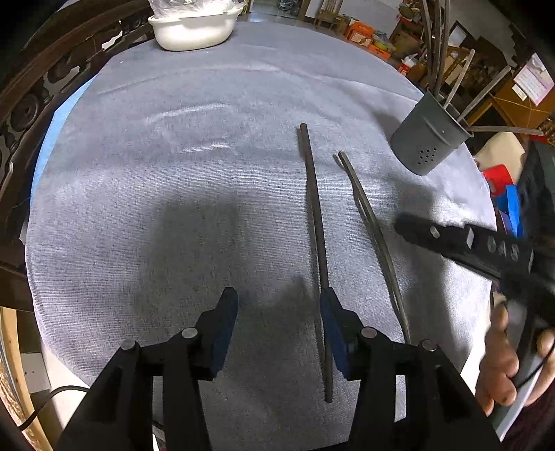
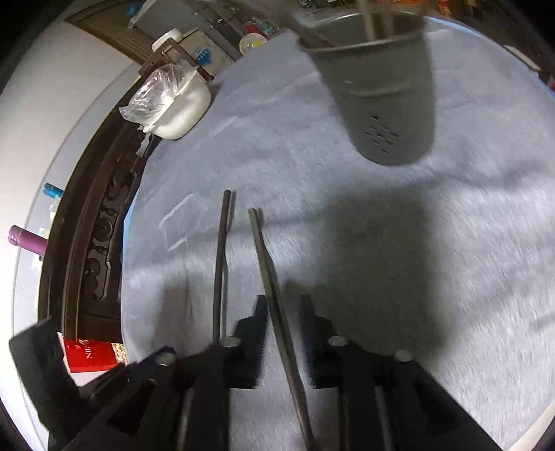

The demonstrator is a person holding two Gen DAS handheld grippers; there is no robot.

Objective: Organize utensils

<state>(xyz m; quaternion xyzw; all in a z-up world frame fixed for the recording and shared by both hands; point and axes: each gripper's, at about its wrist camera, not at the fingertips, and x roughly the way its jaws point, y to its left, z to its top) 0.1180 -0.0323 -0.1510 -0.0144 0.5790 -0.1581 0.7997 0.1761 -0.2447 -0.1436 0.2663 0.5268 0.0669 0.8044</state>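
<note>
Two dark chopsticks lie on the grey cloth (image 1: 173,173). In the left wrist view the longer chopstick (image 1: 314,208) runs down to my left gripper (image 1: 279,312), which is open. Its near part passes under the right fingertip (image 1: 334,322), and no pad presses on it. The second chopstick (image 2: 265,263) runs between the fingers of my right gripper (image 2: 282,319), with a gap beside it, so the jaws stand open. The left wrist view shows that gripper (image 1: 402,222) beside this chopstick (image 1: 367,215). A grey perforated holder (image 1: 428,138) (image 2: 381,86) with several chopsticks stands behind.
A white basin (image 1: 194,27) (image 2: 180,107) covered with plastic sits at the far edge. A carved dark wooden rail (image 1: 31,100) (image 2: 97,243) borders the table's left side. A hand (image 1: 503,357) holds the right gripper at the table's right edge. A red box (image 2: 90,354) lies beyond the table.
</note>
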